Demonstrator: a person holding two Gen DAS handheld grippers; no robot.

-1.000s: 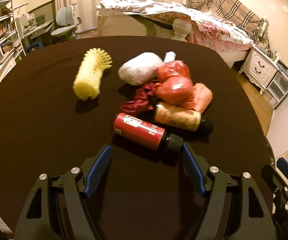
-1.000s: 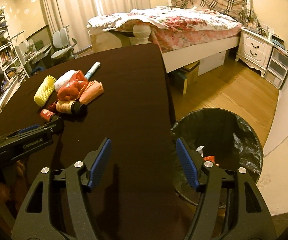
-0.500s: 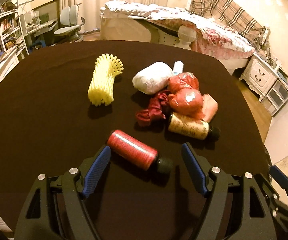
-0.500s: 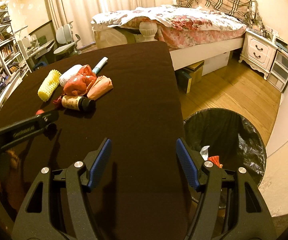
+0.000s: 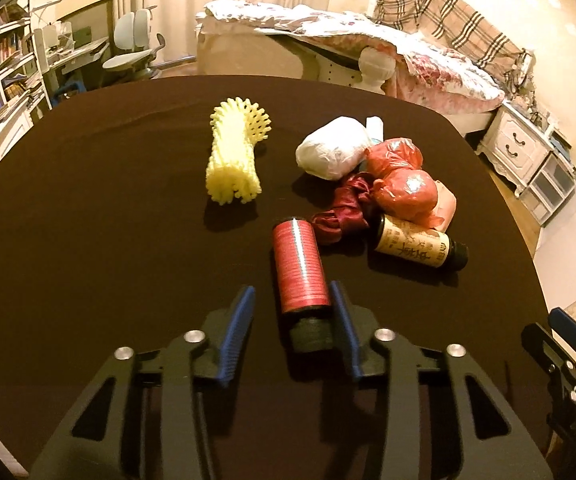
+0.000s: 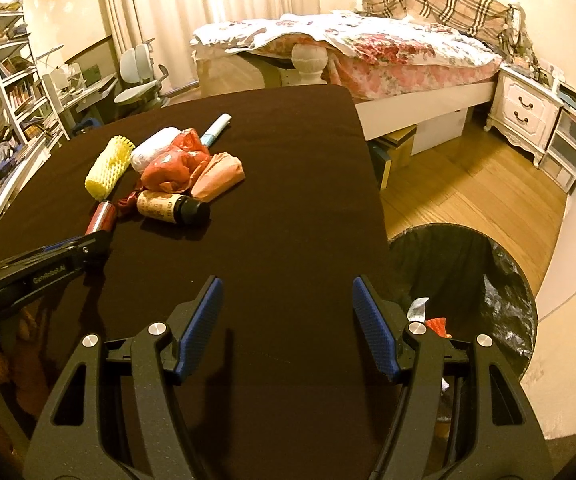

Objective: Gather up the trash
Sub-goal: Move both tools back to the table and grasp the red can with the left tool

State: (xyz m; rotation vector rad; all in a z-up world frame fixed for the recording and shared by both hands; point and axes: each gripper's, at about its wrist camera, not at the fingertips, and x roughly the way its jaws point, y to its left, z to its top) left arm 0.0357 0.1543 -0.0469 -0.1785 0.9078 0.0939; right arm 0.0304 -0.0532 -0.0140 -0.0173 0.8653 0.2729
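Observation:
A red bottle with a black cap (image 5: 301,276) lies on the dark table, its cap end between the fingers of my left gripper (image 5: 291,312). The jaws are partly closed around it; the right pad touches it, the left pad stands apart. It also shows in the right wrist view (image 6: 102,216). Behind it lie a tan-labelled bottle (image 5: 415,246), red bags (image 5: 401,184), a dark red rag (image 5: 343,210), a white wad (image 5: 333,148) and a yellow foam net (image 5: 234,156). My right gripper (image 6: 286,324) is open and empty over the table's right side.
A black-lined trash bin (image 6: 475,276) with some trash inside stands on the wood floor right of the table's edge (image 6: 375,184). A pen-like tube (image 6: 216,130) lies behind the pile. A bed (image 6: 367,52) and nightstand (image 6: 527,108) stand beyond.
The red bottle has turned from lying crosswise to pointing along my left gripper, cap end toward me. The left jaws have narrowed around it. The right gripper has barely moved.

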